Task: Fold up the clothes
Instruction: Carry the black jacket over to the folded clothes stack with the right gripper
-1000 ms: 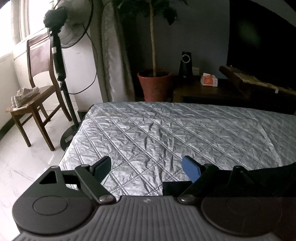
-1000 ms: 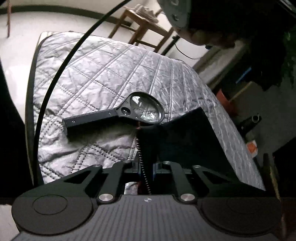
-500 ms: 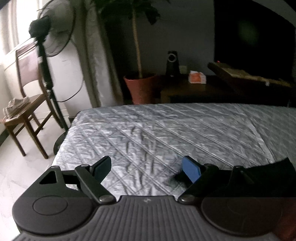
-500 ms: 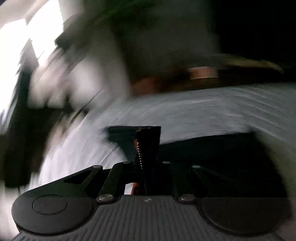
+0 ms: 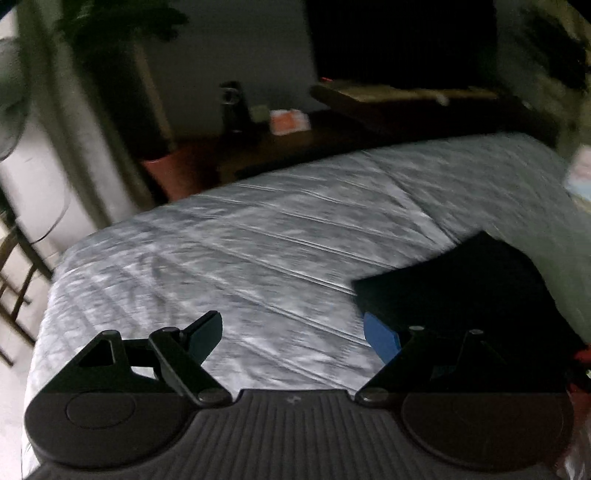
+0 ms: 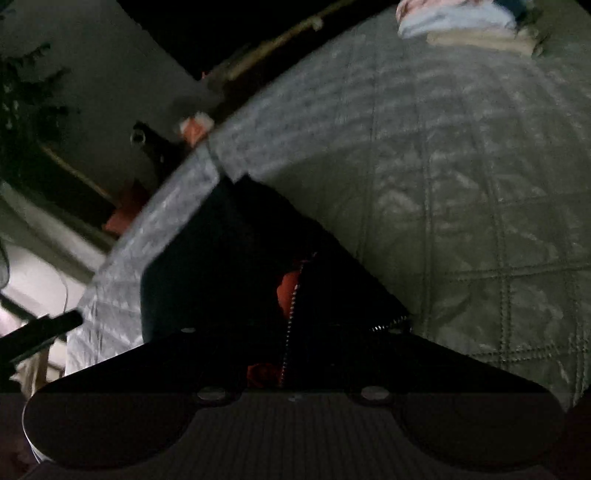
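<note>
A black zippered garment (image 5: 465, 288) lies on the grey quilted bed (image 5: 258, 251), at the right in the left wrist view. My left gripper (image 5: 291, 334) is open and empty, just left of the garment's edge. In the right wrist view the garment (image 6: 229, 258) fills the centre, with a silver zipper (image 6: 291, 310) and an orange lining (image 6: 286, 291) showing. My right gripper (image 6: 291, 332) is shut on the garment at the zipper; its fingers are lost in the dark cloth.
A pile of folded light clothes (image 6: 465, 26) lies at the far end of the bed. A potted plant (image 5: 166, 170), a speaker (image 5: 232, 107) and a dark wooden sideboard (image 5: 332, 129) stand beyond the bed. A fan (image 5: 11, 125) and chair stand at the left.
My right gripper has swung fast with the garment and now faces along the bed toward the clothes pile. The left gripper has turned right and the garment lies further into its view.
</note>
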A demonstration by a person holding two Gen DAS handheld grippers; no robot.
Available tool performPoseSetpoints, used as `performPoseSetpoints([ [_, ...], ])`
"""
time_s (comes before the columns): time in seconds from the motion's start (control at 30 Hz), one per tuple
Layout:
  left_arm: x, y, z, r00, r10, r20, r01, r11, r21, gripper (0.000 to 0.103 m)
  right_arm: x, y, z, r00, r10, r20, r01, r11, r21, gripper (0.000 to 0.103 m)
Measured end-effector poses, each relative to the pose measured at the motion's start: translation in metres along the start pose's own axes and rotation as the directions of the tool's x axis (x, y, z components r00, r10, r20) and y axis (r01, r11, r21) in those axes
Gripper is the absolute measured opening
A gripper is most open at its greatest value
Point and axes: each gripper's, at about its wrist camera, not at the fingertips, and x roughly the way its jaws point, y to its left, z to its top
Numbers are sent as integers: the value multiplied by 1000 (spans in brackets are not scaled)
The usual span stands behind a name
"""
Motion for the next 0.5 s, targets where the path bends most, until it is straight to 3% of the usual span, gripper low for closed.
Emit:
performPoseSetpoints([
  [0.1, 4, -23, -1, 999, -36, -17, 37, 996, 85, 81, -6, -5, 17, 996, 40, -78, -41, 999, -19, 30],
  [0.17, 7, -35, -4, 999, -44, -29, 48, 989, 143, 81, -14, -10, 30, 984, 91, -154, -97, 995, -33, 59],
  [0.2, 8, -39, -5, 999, -42, -32, 47, 985, 168, 81, -19, -12, 37, 979, 107, -174, -115, 992, -41, 66],
  [0.23, 10, -42, -7, 999, -39, -37, 46, 981, 189, 81, -27, -14, 45, 981, 92, -171, -105, 992, -65, 80],
  [0.27, 11, -43, -8, 998, -38, -44, 46, 979, 197, 81, -33, -16, 56, 984, 80, -161, -95, 991, -91, 84],
  [0.37, 14, -46, -12, 997, -39, -63, 51, 976, 211, 81, -41, -23, 90, 984, 96, -152, -118, 983, -142, 83],
  [0.5, 15, -57, -16, 994, -69, -82, 87, 966, 242, 81, 3, -27, 122, 949, 125, -289, -188, 962, -199, 83],
])
